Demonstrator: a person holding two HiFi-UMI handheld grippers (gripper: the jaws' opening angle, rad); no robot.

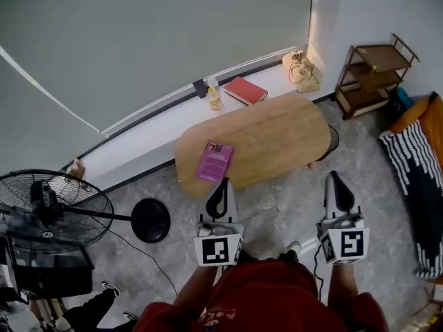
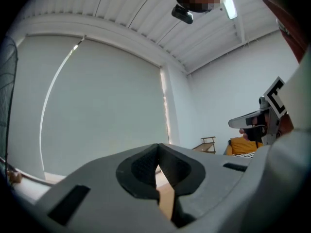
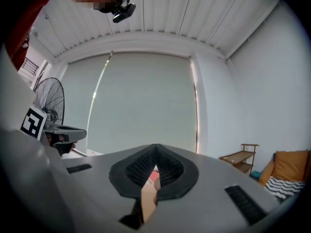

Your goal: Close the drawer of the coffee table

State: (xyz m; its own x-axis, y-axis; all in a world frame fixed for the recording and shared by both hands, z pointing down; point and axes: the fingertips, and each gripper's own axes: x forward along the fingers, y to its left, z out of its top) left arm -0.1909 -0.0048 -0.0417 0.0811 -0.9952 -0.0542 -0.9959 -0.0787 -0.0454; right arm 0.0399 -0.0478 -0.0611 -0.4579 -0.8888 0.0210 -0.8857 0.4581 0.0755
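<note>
The right claw (image 3: 155, 149) points level, its two dark ribbed pads pressed tip to tip with nothing between them. Through the slit below the tips shows a strip of pale wooden table (image 3: 147, 200) and a bit of something red (image 3: 155, 175). Ahead hangs a broad grey roller blind (image 3: 141, 101) under a slatted ceiling. At the left edge is the left claw (image 3: 65, 131) with its marker cube (image 3: 33, 122), and a standing fan (image 3: 49, 101) behind it. To the right stand a low wooden shelf (image 3: 240, 157) and an orange cushion (image 3: 291, 164).

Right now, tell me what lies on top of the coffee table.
Only a purple booklet lies on the coffee table, near its left end. The left gripper covers part of the near edge; no drawer shows from above.
</note>
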